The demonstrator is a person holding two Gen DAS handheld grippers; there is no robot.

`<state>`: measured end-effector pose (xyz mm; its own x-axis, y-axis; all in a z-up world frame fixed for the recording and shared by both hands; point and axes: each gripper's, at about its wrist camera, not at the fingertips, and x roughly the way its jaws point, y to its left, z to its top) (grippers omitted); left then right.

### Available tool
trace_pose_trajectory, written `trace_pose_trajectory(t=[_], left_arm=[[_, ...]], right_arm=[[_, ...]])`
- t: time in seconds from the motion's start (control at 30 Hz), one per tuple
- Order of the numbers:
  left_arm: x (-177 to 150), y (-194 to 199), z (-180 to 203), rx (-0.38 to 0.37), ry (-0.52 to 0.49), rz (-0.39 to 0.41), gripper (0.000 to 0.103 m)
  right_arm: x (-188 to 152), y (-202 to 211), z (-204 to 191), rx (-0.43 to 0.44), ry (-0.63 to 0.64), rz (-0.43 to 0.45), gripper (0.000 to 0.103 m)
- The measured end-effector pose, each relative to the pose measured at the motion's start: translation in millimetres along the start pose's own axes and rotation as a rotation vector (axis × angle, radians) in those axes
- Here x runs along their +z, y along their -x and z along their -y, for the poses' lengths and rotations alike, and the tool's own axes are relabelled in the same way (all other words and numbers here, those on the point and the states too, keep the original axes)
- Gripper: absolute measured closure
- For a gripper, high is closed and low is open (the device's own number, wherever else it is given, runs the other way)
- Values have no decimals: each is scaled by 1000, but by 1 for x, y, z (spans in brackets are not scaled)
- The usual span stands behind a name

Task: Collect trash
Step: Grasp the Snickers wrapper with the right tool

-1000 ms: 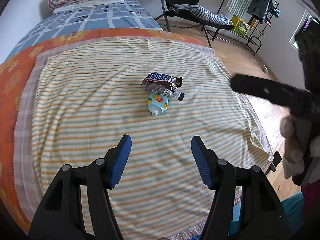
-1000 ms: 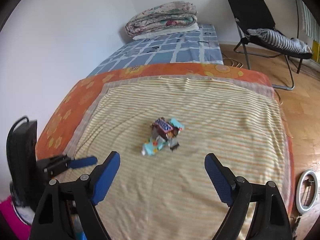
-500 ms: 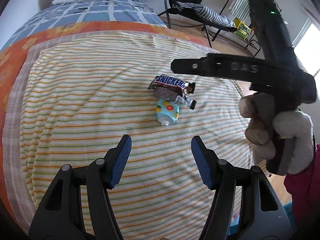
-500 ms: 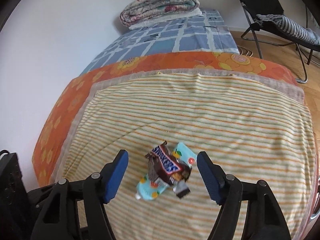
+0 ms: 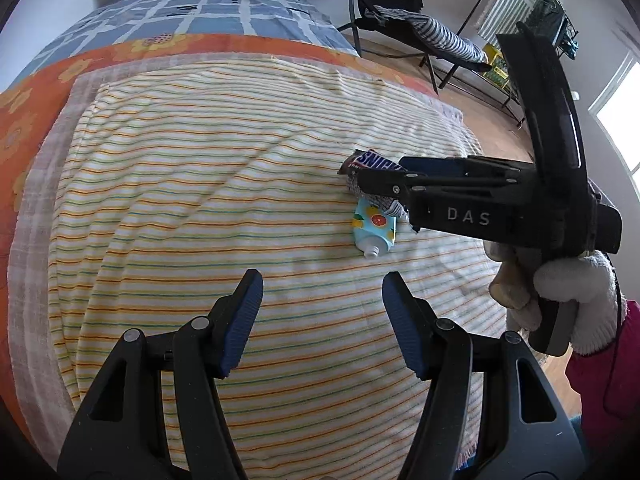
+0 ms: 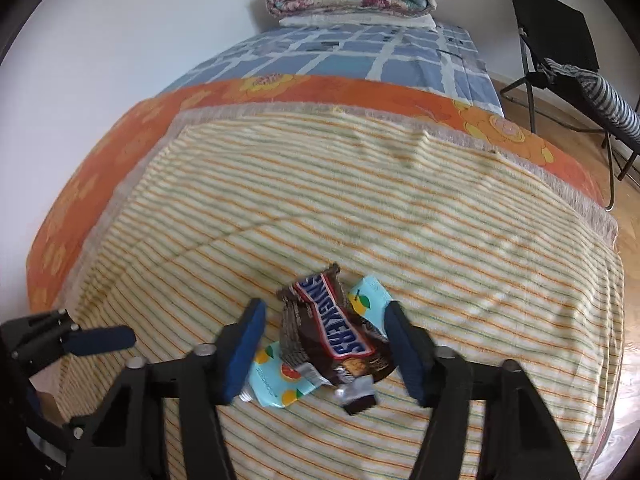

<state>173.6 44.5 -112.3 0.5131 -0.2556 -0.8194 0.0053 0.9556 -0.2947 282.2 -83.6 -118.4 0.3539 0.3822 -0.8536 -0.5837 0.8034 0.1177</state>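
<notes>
The near blanket (image 6: pixel 400 208) runs in thin orange, green and yellow stripes on cream, edged grey. Beyond it lies an orange sheet (image 6: pixel 360 92) with yellow flowers, then a blue-and-white check cover (image 6: pixel 360 60). The Snickers wrapper (image 6: pixel 332 328) is brown with blue lettering; the tube (image 6: pixel 276 384) is pale blue with citrus prints.

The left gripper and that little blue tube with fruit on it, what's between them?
Nothing but bare striped blanket. The left wrist view shows the left gripper hanging open, short of the blue tube, with only cloth between.
</notes>
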Motion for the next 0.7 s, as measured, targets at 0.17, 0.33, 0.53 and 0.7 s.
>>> trace_pose_trajectory(t=[0.17,0.33,0.53,0.7], left_arm=[[3,-5,11,-5,-27,-3,39],[13,-18,24,-32,-52,-15,39],[27,-40,50,-20,-145,-37,39],[35,-68,58,61,-208,-67,39]], right_arm=[[-7,1,16,15,-49,-15,65],[-14,9,38,15,-107,-14,67],[-22,16,65,2,-168,-18,66],[-27,21,87,61,-259,-10,46]])
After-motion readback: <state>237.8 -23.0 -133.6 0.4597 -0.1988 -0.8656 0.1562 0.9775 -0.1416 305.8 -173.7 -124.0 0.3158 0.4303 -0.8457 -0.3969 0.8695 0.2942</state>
